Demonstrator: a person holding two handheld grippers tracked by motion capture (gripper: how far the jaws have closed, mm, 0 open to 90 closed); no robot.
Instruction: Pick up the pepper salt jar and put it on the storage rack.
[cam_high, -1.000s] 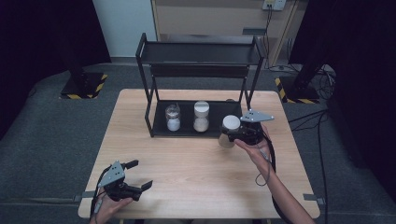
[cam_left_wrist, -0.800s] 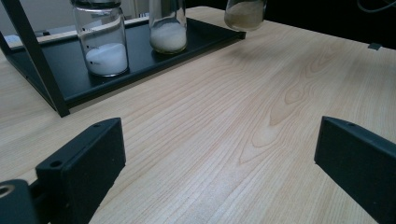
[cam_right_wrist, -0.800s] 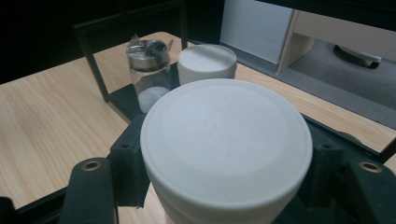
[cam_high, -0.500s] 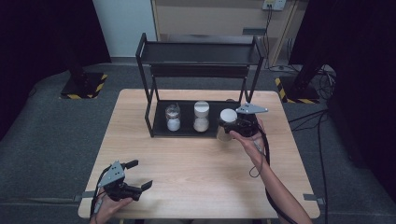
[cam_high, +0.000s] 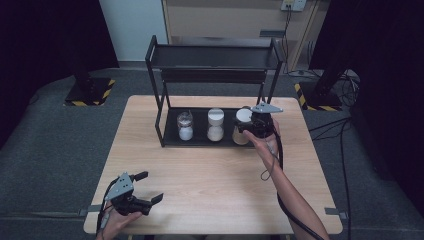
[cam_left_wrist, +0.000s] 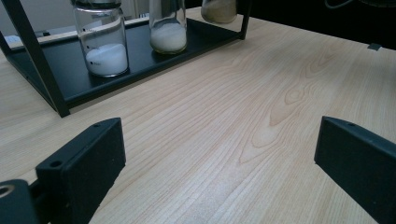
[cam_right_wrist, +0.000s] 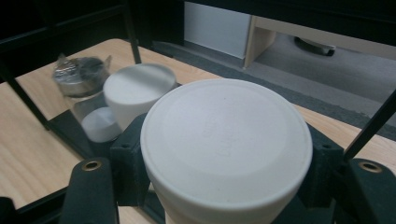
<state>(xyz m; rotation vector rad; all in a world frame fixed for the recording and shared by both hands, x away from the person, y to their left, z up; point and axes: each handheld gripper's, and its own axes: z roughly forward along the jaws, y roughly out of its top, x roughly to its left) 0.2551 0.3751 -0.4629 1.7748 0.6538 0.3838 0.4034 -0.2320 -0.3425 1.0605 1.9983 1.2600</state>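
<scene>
- Three jars line the bottom tray of the black metal two-tier rack (cam_high: 165, 120), the landmark here: a white-lidded glass jar of tan powder (cam_high: 243, 116) sits at the rack's right end, gripped by the right tool (cam_high: 250, 125).
- One second earlier that jar was off the rack, just in front of its right front post; now it is over the tray's right end, so I judge the placing nearly done, with letting go still to come.
- Right tool: clenched on the jar just below its lid, a jaw on each side, as the right gripper view shows around the white lid (cam_right_wrist: 226, 140). Whether the jar's base already rests on the tray I cannot tell.
- Next inward on the rack's tray stands a white-lidded glass jar of pale powder (cam_high: 215, 124), just beside the held one; a clear glass jar with a silvery lid and white powder (cam_high: 185, 125) stands at the left.
- Left tool (cam_high: 147, 187): released, jaws spread wide and holding nothing, hovering low at the near left corner of the light wooden counter (cam_high: 210, 185), well apart from the rack.
</scene>
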